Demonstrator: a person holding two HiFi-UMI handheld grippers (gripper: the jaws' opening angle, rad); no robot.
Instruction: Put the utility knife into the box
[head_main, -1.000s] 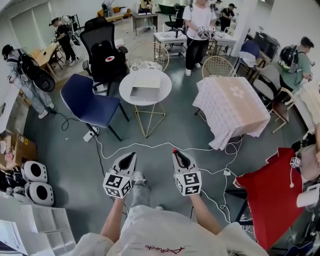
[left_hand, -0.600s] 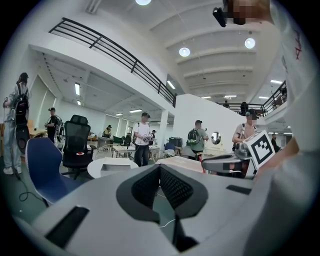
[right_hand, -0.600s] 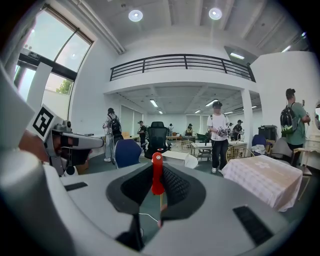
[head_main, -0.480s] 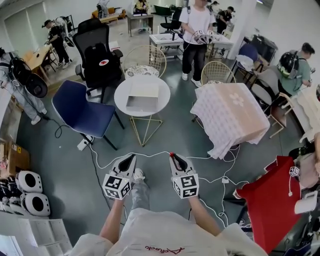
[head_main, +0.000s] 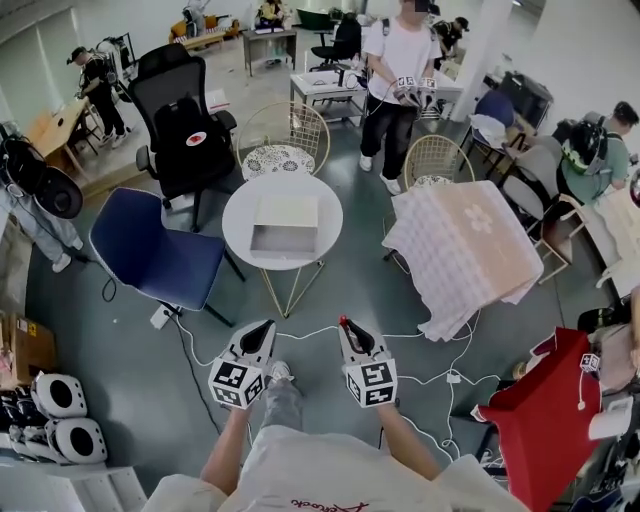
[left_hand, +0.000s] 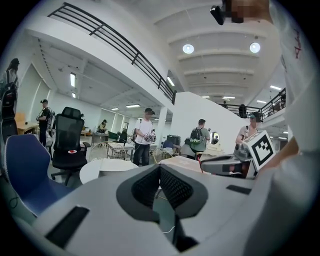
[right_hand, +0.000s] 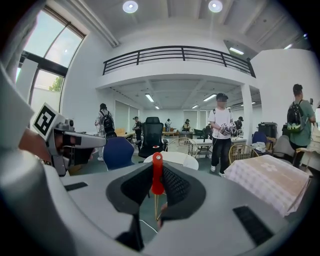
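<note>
Holding the utility knife (right_hand: 157, 178) in the right gripper (head_main: 349, 328), I see its fingers (right_hand: 176, 186) pinched narrow on the red body, with the red end poking up past the tips; the left gripper (head_main: 263, 328) carries nothing, its fingers (left_hand: 141, 186) brought together at the tips; the box (head_main: 285, 225) sits open on the round white bench (head_main: 236, 210), well apart from both grippers, so I judge the knife is not yet near its place. The main risk, as I read it, is the white cable (head_main: 300, 334) looping across the floor between me and the bench; a foot caught in it could jolt the grip; the hold takes only a thin part of the knife, so a knock might let it tilt or slide out; reaching over the box wall at a poor angle could also nudge the light box across the smooth top. By my count: one utility knife, one box, one round bench, two grippers, and one blue chair (head_main: 150, 250) just beside the bench.
</note>
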